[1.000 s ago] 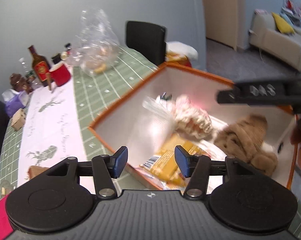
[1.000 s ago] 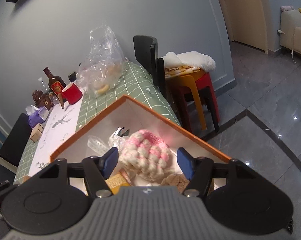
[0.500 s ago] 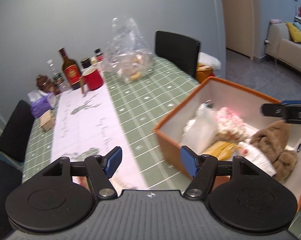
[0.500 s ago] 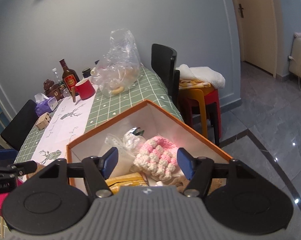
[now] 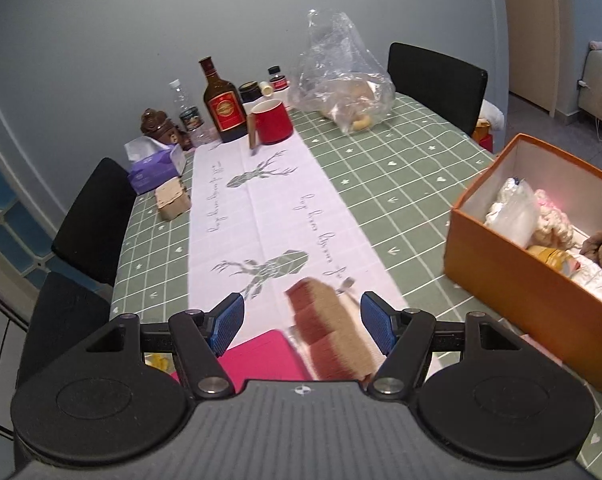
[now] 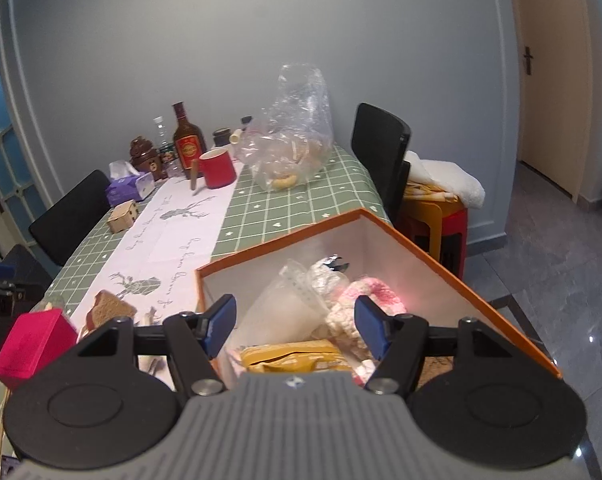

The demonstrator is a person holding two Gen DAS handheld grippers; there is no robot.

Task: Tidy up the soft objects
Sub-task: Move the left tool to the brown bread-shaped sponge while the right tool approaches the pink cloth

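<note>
left claw [image 5: 303, 322] spread wide, empty, hovering over the near end of the table [image 5: 401, 168]. between its fingers, lower down, lies a brown bread-slice toy [image 5: 329, 334], blurred in the left wrist view; whether the pads touch it, cannot tell. in the right wrist view the slice sits flat on the white runner [image 6: 173, 236], just beside a pink box [image 6: 33, 340].

right claw [image 6: 295, 326] also spread, empty, held above the orange bin [image 6: 481, 296], which already holds a pink-and-white knit piece [image 6: 365, 300], a clear bag [image 6: 289, 312] and a yellow packet [image 6: 297, 356].

judgement: the slice looks light, squashy, foam-like. it should give under the pads, so take it across the flat faces or the crust edges near mid-length. gentle squeeze only. low slip risk.
</note>
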